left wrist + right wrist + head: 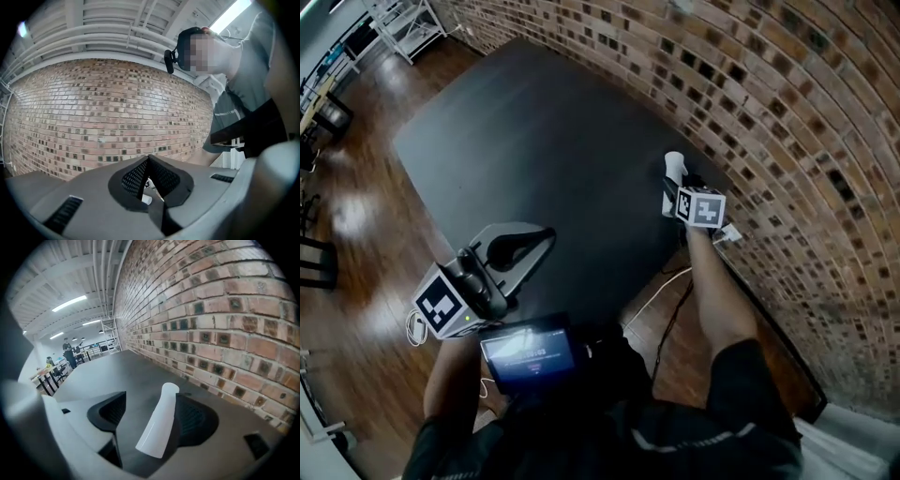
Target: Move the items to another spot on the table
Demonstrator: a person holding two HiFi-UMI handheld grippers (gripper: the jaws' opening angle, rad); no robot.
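A white tapered bottle-like item (675,165) stands on the black table (534,141), near its right edge by the brick wall. My right gripper (673,180) is around it. In the right gripper view the item (159,427) sits between the wide-apart jaws, close against the right pad (199,420) and well clear of the left pad (110,413). My left gripper (539,236) hovers over the table's near-left edge. Its jaws meet at the tips (149,161) and nothing is held between them.
The brick wall (769,94) runs close along the table's right side. A white cable (652,295) lies on the wooden floor below the near edge. A lit screen (530,354) hangs at the person's chest. A metal rack (403,23) stands far back left.
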